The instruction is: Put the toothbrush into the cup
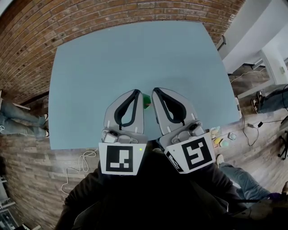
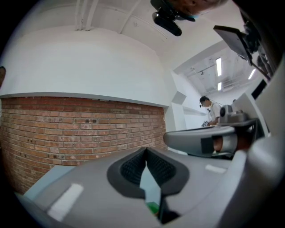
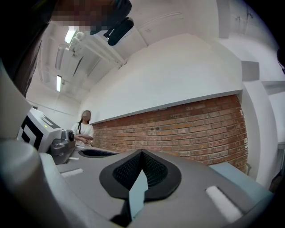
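Both grippers are held side by side over the near edge of the blue-grey table [image 1: 135, 58], pointing level toward its far side. My left gripper [image 1: 136, 91] [image 2: 146, 149] is shut, its tips touching with nothing between them. My right gripper [image 1: 155, 90] [image 3: 142, 152] is shut too and holds nothing. A small green thing [image 1: 146, 101] [image 2: 153, 207] lies on the table between and below the two grippers, mostly hidden by them; I cannot tell what it is. No toothbrush or cup shows clearly in any view.
A brick wall [image 1: 112, 13] runs behind the table's far side. Wooden floor with a white cable [image 1: 81, 161] lies at the near left, and small items [image 1: 218, 140] at the right. A person's legs [image 1: 20, 123] show far left. A seated person [image 3: 83, 129] is in the background.
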Demonstrator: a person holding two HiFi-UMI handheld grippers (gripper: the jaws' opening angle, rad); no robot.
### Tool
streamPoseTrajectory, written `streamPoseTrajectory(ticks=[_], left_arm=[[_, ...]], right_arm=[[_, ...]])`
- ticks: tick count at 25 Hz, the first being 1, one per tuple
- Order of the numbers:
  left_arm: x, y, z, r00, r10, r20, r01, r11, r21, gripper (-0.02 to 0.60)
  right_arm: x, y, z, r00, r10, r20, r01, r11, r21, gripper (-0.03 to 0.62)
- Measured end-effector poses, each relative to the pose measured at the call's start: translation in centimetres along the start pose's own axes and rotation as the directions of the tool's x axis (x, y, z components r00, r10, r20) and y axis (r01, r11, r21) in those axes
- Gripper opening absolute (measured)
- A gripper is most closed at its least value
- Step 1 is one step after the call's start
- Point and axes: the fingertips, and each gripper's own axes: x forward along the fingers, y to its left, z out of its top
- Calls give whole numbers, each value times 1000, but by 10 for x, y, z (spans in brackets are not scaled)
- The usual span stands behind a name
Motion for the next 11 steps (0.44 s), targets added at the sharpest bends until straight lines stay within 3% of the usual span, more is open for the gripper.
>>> streamPoseTrajectory(ticks=[11], left_arm=[[-1,-4,-2,1000,9,-4,-9,1000,-2,8]], right_arm=[[-4,0,-2,1000,11,-2,-11,1000,1,-2]])
